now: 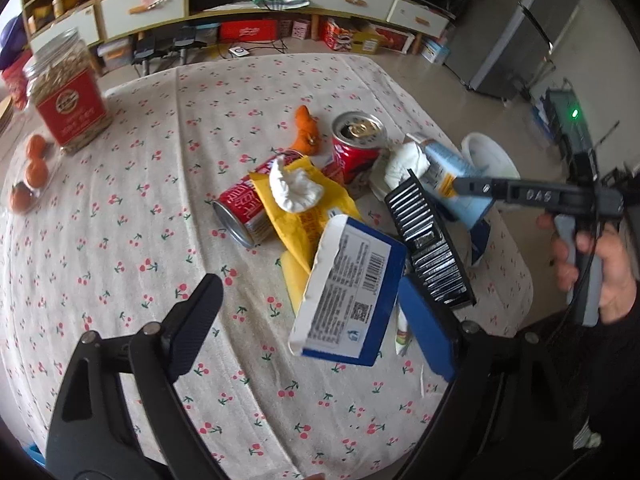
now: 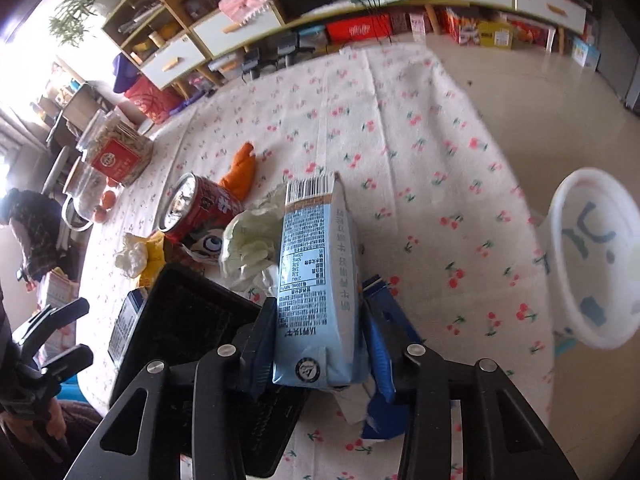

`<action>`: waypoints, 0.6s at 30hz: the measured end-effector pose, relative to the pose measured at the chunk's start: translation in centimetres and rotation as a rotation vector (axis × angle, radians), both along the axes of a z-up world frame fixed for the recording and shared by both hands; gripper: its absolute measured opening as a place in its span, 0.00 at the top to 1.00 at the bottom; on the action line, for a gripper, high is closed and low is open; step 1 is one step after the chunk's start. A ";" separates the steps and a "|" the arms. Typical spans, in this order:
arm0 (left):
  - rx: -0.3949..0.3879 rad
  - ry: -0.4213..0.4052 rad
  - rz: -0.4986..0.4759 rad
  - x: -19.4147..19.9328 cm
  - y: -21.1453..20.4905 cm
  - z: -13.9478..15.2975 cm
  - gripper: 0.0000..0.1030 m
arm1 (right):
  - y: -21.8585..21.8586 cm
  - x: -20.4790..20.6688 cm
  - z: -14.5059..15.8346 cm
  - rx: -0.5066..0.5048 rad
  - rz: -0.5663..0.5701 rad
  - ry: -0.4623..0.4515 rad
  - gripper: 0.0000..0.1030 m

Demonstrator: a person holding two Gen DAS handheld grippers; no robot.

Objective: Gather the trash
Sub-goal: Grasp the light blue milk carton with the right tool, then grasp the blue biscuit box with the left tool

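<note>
Two grippers working over cherry-print tablecloth point(image 1: 120, 240), right gripper point(image 2: 316, 356) clamping light blue carton point(image 2: 316, 280), left gripper point(image 1: 320, 320) hovering wide around blue box point(image 1: 348, 292), not pressing it

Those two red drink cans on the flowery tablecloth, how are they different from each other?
The upright red can stands on its base with its silver top and opened tab facing up; the tipped red can lies on its side, showing its silver end. The upright can stands uncovered, while the yellow wrapper and a white crumpled tissue lie over the tipped one. Both are red with silver ends, and both sit in the trash pile.
</note>
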State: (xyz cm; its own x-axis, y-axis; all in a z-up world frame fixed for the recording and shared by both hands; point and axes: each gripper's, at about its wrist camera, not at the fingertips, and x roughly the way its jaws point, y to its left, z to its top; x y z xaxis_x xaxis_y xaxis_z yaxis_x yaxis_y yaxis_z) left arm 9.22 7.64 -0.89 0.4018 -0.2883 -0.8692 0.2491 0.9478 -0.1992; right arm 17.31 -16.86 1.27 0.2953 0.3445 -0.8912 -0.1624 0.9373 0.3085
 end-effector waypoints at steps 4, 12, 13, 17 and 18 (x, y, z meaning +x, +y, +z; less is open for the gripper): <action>0.013 0.033 -0.073 -0.5 -1.2 -0.8 0.13 | -2.1 -1.3 1.1 0.035 -0.034 -0.020 0.59; 0.044 0.109 -0.037 -0.2 -1.3 -3.1 0.13 | -6.0 -3.3 2.1 0.077 -0.108 -0.035 0.59; 0.022 0.128 -0.015 -0.2 -1.1 -3.5 0.13 | -6.2 -3.5 2.2 0.076 -0.112 -0.037 0.59; -0.102 0.179 0.059 0.3 -0.4 -4.0 0.14 | -7.0 -4.5 2.3 0.075 -0.125 -0.041 0.59; -0.106 0.169 0.055 0.4 -0.6 -3.9 0.14 | -7.2 -4.7 2.3 0.075 -0.128 -0.041 0.59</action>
State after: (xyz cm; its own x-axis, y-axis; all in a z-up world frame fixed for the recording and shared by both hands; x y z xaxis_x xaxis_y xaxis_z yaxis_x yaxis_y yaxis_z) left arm 9.60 7.04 -4.75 0.2705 -0.3632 -0.8916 0.1522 0.9306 -0.3330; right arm 12.65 -24.04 3.61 0.3769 0.3664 -0.8507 -0.0569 0.9259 0.3736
